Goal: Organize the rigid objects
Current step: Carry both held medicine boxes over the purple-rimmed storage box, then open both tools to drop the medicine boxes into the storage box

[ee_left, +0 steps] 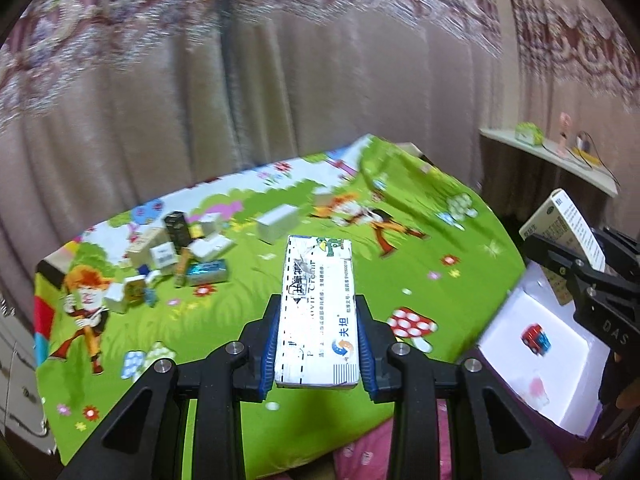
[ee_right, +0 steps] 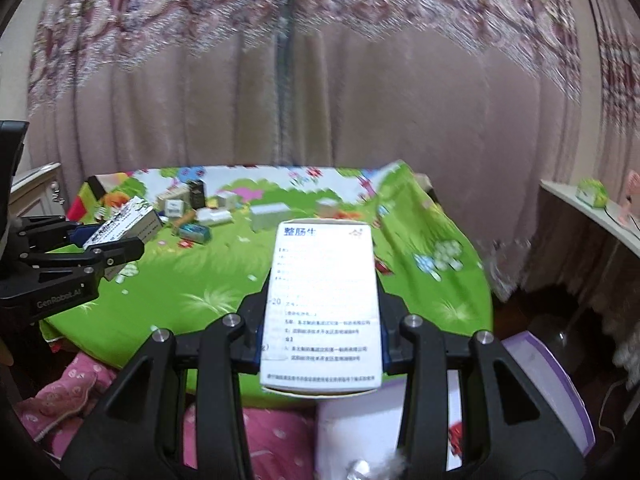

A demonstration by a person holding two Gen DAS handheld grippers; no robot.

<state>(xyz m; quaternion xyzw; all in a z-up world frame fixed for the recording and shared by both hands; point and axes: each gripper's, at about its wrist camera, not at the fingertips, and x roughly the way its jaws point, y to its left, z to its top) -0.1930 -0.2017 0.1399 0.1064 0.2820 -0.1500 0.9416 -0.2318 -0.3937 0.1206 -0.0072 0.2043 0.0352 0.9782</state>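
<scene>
Left gripper [ee_left: 318, 344] fingers clamped on a white cream carton [ee_left: 318, 312], right gripper [ee_right: 322, 320] fingers clamped on a white medicine box [ee_right: 322, 300], both held above the green cartoon-print desk [ee_left: 420, 280], loose cartons [ee_left: 188, 256] heaped at its far left.

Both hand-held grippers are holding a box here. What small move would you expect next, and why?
Probably lowering the right hand-held gripper to set its white box into the open white bin. The bin lies just below and ahead of that gripper, and the box is already clamped. The left hand-held gripper would likely follow with its cream box.
</scene>
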